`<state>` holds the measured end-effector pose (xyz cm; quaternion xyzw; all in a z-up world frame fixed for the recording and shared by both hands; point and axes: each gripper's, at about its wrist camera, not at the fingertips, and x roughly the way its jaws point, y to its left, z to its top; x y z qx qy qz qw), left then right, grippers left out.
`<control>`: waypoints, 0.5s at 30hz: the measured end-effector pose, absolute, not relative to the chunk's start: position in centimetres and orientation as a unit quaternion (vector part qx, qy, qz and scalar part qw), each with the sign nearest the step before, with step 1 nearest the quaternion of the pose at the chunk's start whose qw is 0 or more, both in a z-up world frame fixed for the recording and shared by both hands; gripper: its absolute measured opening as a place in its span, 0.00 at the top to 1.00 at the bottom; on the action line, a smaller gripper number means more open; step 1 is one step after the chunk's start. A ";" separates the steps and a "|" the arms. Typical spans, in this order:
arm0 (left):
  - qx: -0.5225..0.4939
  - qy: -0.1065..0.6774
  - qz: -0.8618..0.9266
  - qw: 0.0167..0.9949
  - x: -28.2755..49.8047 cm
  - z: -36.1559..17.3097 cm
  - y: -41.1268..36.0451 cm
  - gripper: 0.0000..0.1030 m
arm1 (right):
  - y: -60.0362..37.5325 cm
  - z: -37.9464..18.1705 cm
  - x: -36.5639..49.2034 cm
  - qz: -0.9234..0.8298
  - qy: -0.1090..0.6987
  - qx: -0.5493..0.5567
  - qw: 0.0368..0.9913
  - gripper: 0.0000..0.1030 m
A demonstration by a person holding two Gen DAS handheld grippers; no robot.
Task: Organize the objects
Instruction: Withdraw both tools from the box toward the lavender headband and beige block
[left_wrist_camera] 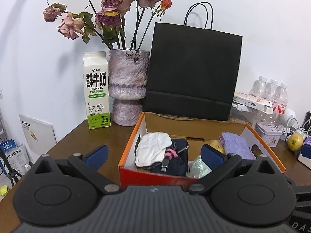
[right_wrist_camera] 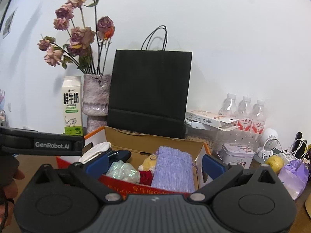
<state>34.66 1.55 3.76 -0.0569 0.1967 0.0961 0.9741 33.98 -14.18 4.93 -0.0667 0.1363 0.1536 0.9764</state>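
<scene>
White wall fills the background of both views, and a brown wooden table (left_wrist_camera: 81,136) carries the clutter: a milk carton (left_wrist_camera: 96,90) and a mottled purple vase (left_wrist_camera: 127,87) of dried roses in the upper left, a black paper bag (left_wrist_camera: 194,71) standing at centre, water bottles (right_wrist_camera: 245,112) and a floral tin (right_wrist_camera: 236,152) to the right. Just in front of the bag sits the orange cardboard box (left_wrist_camera: 128,149), open at the top, which looks like the collecting place for the task. In it lie a white cloth (left_wrist_camera: 152,148) and a dark pouch with a cable (left_wrist_camera: 175,159) at the left, an iridescent wrapper (right_wrist_camera: 123,172) low in the middle, and a lavender knitted pouch (right_wrist_camera: 173,170) beside a yellow plush toy (right_wrist_camera: 149,162) at the right. The left gripper (left_wrist_camera: 153,152) hangs over the near edge of the box, its blue pads spread wide and grasping nothing; the right gripper (right_wrist_camera: 153,162) is likewise splayed and empty, framing the lavender pouch. Loose things outside the box, at the right edge of the frames, are a yellowish fruit (right_wrist_camera: 276,162) and a purple plastic bag (right_wrist_camera: 293,176). My judgement is that a pick of one of these comes next: approach from above, centre the pads on the widest firm part, close gently on the fruit so it does not roll, and clear the box wall before lowering it in.
</scene>
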 end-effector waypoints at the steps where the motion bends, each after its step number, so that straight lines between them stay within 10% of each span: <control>1: -0.057 0.197 0.096 0.974 34.3 3.8 1.5 0.00 | -14.3 4.9 33.5 0.154 0.135 -0.068 0.976 0.00; 15: -0.056 0.202 0.086 0.974 28.8 3.2 -0.6 0.00 | -16.4 4.6 27.5 0.168 0.125 -0.076 0.975 0.00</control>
